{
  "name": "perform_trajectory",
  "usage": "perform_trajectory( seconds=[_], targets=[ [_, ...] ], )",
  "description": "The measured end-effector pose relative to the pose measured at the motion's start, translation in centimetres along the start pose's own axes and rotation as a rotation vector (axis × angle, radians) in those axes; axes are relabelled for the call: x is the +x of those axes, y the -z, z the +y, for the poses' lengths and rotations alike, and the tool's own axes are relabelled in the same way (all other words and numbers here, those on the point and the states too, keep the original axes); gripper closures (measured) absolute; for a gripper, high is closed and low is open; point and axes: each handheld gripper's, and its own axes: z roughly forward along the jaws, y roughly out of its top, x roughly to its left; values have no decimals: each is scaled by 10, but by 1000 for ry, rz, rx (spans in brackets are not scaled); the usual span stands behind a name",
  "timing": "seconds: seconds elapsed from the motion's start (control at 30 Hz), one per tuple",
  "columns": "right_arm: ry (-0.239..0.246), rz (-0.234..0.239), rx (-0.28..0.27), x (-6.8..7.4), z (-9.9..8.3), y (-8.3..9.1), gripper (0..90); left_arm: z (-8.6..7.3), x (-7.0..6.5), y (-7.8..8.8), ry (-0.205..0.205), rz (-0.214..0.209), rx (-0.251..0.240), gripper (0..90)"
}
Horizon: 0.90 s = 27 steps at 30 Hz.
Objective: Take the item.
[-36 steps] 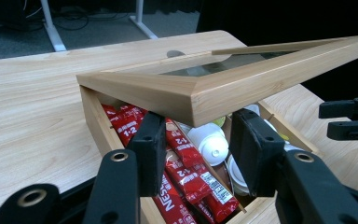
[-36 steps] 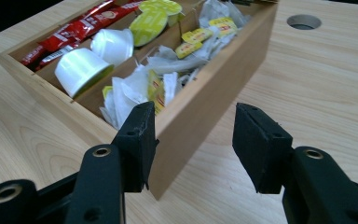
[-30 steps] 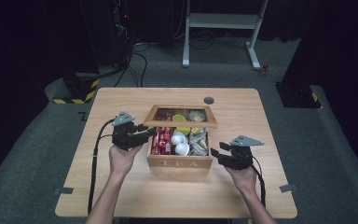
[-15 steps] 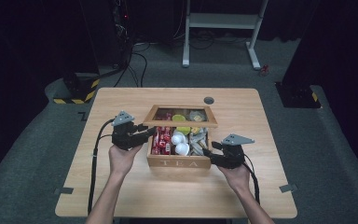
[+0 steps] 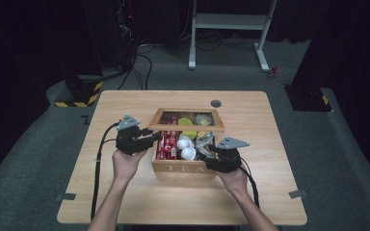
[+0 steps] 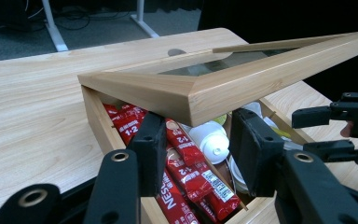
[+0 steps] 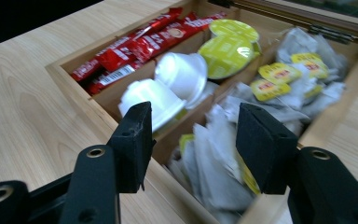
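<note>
One wooden tea box (image 5: 183, 166) sits mid-table (image 5: 125, 202), with three compartments: red sachets (image 7: 135, 49), two white pods (image 7: 168, 84) beside two green-lidded ones (image 7: 226, 51), and a heap of tea bags (image 7: 279, 77). Its glass-paned lid (image 6: 223, 86) is raised and tilted. The left gripper (image 5: 147, 139), at the box's nine o'clock, pinches the lid's corner. The right gripper (image 7: 191, 135), at four o'clock, has just been opening, its jaws narrowly parted over the tea bags and holding nothing.

One wooden tea box (image 5: 183, 166), two white capsules (image 5: 184, 143), two green capsules (image 7: 227, 53)
</note>
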Motion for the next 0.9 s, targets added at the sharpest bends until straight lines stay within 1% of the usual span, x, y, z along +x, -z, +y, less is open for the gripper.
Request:
perform_trajectory(
  seconds=[0.07,0.13,0.3,0.4,0.53,0.6,0.9],
  targets=[
    [9,8,3,4,2,-4,450,0,0,0,1,-2,-2,566],
    [31,2,10,9,4,-11,436,0,0,0,1,-3,-3,566],
    [31,0,19,15,6,-20,413,0,1,0,-3,-4,0,566],
    [47,-1,23,19,8,-26,394,0,1,0,-3,-4,0,565],
    [63,3,25,23,10,-32,380,0,0,0,-5,-1,1,565],
    [62,2,32,24,10,-35,373,0,1,0,-4,-2,-2,565],
    [83,-16,57,30,11,-47,357,0,1,0,0,-5,-2,565]
  ],
)
